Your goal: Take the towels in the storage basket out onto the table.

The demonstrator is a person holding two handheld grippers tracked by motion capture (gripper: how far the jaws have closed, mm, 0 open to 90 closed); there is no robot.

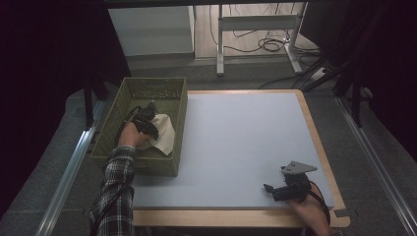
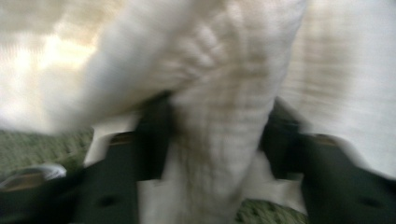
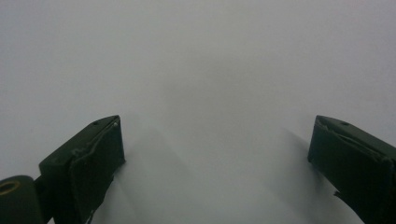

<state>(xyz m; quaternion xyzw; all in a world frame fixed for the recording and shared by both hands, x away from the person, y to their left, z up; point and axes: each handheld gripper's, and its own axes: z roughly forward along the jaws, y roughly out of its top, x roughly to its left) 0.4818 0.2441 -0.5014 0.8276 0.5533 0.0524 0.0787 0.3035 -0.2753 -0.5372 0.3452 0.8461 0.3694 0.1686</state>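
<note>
A white cloth [image 1: 165,132] lies in the olive-green basket [image 1: 173,93] at the table's left edge. My left gripper [image 1: 147,124] reaches down into that basket. In the left gripper view, a ridged fold of the cloth [image 2: 219,70] stands pinched between the two black jaws of the left gripper [image 2: 219,133]. Green basket weave shows below it. Near the front right corner of the table, my right gripper [image 1: 268,188] rests low over the pale surface. Its jaws stand wide apart in the right gripper view [image 3: 215,135], with nothing between them.
The pale blue table top [image 1: 236,142] has a wooden rim. A white cabinet [image 1: 150,29] and a metal desk frame with cables [image 1: 255,24] stand beyond the far edge. Dark curtains hang at both sides.
</note>
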